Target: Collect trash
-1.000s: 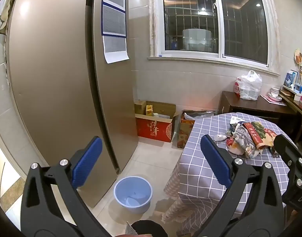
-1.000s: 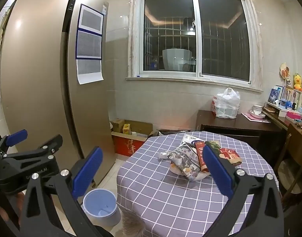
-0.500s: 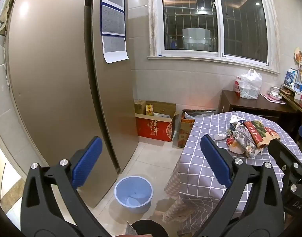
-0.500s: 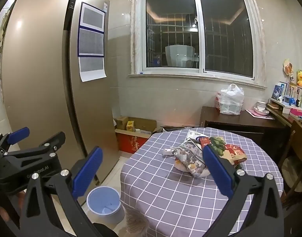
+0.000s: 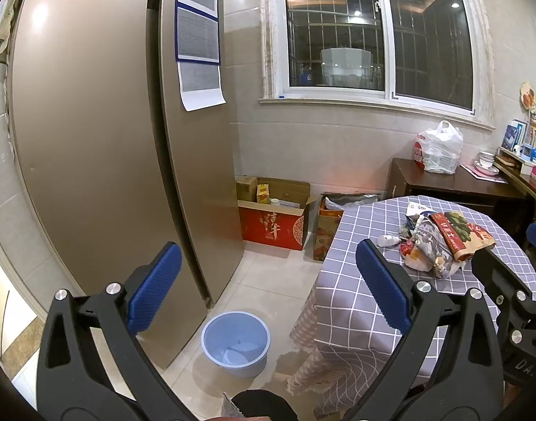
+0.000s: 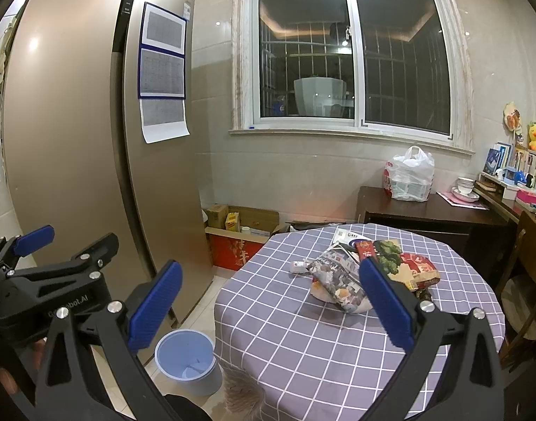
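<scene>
Fridge filled the left side of both views, tall and bronze, with printed sheets stuck on its door. Window dark behind it.

Desk, round, under a grey checked cloth, stood right of the fridge. Dark sideboard behind it carried a white plastic bag. Red cardboard box sat open on the floor against the wall.

Left gripper was spread wide, holding nothing and touching nothing; its blue pads framed the floor and the desk's near edge. Right gripper was likewise spread wide and empty, held above the desk's near side. Each gripper showed at the edge of the other's view, so the two were held side by side, both level and facing the window wall. Fingers of the person's hand showed behind the left gripper's body at the lower left of the right view.

Blue bin stood on the tiled floor between fridge and desk, below and ahead of the left gripper.

Trash pile, crumpled snack bags and wrappers, lay near the middle of the desk, ahead of the right gripper and apart from its pads. A small white item lay just left of the pile.
</scene>
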The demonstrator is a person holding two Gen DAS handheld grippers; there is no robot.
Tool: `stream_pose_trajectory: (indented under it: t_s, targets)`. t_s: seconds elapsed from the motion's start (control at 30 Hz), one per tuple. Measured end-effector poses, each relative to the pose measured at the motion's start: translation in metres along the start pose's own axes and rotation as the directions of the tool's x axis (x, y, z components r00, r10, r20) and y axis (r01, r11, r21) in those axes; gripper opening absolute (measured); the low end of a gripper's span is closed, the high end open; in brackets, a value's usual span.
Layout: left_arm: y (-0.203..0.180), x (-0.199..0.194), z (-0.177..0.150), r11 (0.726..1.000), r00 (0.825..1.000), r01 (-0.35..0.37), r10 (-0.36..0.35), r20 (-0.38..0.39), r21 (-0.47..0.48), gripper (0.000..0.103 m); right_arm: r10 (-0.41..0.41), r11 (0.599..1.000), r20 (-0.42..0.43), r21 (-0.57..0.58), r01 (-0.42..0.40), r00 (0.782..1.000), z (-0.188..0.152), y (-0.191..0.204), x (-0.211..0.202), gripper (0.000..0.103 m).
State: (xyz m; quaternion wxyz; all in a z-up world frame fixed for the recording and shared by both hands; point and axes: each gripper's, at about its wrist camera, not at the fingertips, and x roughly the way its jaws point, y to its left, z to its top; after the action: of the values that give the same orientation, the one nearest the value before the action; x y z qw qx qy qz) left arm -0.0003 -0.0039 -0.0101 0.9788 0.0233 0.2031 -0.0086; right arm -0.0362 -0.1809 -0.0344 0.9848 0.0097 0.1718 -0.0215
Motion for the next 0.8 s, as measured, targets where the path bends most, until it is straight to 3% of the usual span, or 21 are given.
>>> stream_pose_trajectory:
  t_s: [0.8]
  targets:
    - [-0.0052,-0.0010,0.0048,1.000,1.000,0.013,-0.013,0.000,0.004,0.097,0.005,1.000,-0.009,0.003,-0.005,1.000,0.0007,-0.0005,0.0000,0.099]
